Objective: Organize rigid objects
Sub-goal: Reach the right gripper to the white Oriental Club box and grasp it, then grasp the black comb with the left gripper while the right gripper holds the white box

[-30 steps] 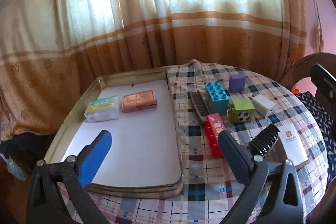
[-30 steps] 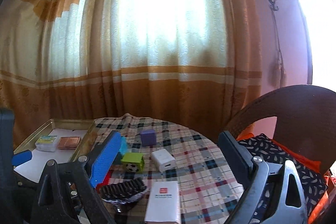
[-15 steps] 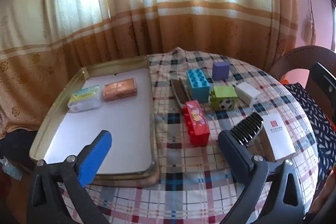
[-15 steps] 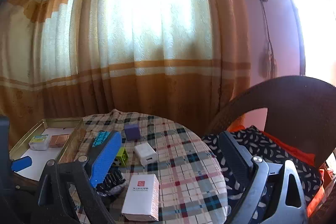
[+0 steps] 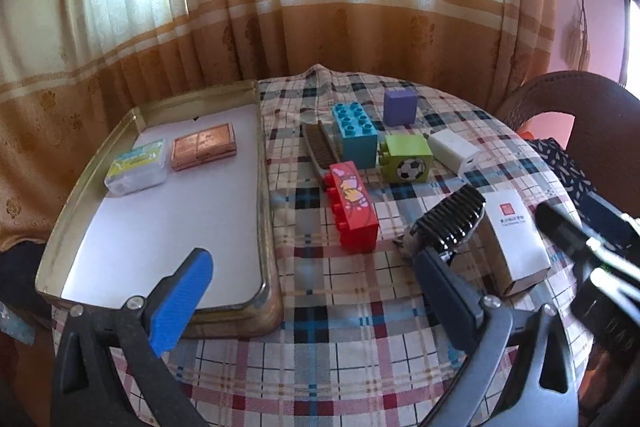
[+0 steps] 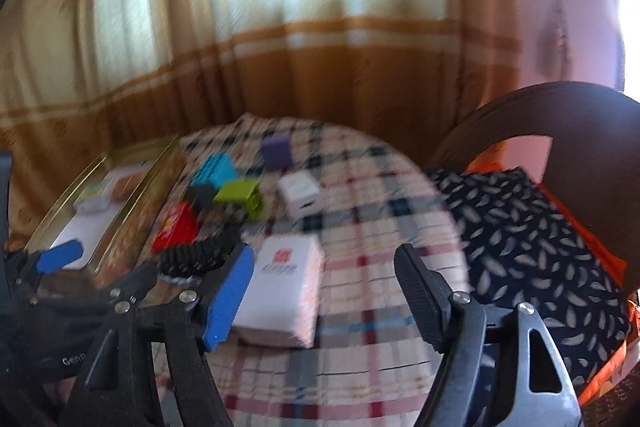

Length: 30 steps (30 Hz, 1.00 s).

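Observation:
In the left wrist view, my left gripper (image 5: 312, 287) stands open above the table's near edge with nothing between its fingers. Ahead lie a red brick (image 5: 354, 205), a blue brick (image 5: 354, 131), a green football brick (image 5: 406, 159), a purple cube (image 5: 399, 107), a white charger (image 5: 454, 149), a black comb (image 5: 450, 217) and a white box (image 5: 516, 239). The blurred right wrist view shows my right gripper (image 6: 324, 295) low over the white box (image 6: 280, 287). Its jaws are closing. The box lies beside the blue pad, apart from the black one.
A metal tray (image 5: 266, 187) with a white liner sits at the left, holding a clear box (image 5: 136, 167) and a copper box (image 5: 204, 147). A grey comb (image 5: 320, 147) lies by the blue brick. A chair with a patterned cushion (image 6: 532, 227) stands right of the table. Curtains hang behind.
The right gripper has dropped and tipped down toward the white box, and its jaws have narrowed. It now shows at the right edge of the left wrist view. The left gripper tipped down slightly.

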### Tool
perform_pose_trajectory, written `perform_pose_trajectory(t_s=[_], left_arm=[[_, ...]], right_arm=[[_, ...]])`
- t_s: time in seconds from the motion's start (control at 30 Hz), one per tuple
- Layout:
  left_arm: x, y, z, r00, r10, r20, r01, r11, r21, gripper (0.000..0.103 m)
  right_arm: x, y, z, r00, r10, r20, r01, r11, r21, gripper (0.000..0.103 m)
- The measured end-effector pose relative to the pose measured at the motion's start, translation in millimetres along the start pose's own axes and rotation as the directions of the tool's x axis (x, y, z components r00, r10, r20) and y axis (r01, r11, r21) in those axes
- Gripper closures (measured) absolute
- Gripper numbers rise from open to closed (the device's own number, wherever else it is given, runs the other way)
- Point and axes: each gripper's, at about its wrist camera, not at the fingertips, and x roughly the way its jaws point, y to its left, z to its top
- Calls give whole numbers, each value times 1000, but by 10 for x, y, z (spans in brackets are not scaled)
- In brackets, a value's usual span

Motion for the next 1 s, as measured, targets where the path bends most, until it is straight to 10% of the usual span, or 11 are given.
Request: perform_pose_trajectory(t_s=[0.43, 0.83, 1.0], left_arm=[[-110, 101, 99, 996, -76, 36, 75, 997, 30, 0], [-77, -508, 279, 980, -197, 13, 185, 943, 276, 4], [74, -715, 287, 980, -194, -36, 195, 921, 337, 20]], right_arm=[[440, 152, -39, 965, 5, -262, -23, 998, -66, 56], [166, -249, 64, 985, 0, -172, 7, 999, 39, 59], [78, -410, 73, 990, -26, -139, 36, 997, 71, 59]])
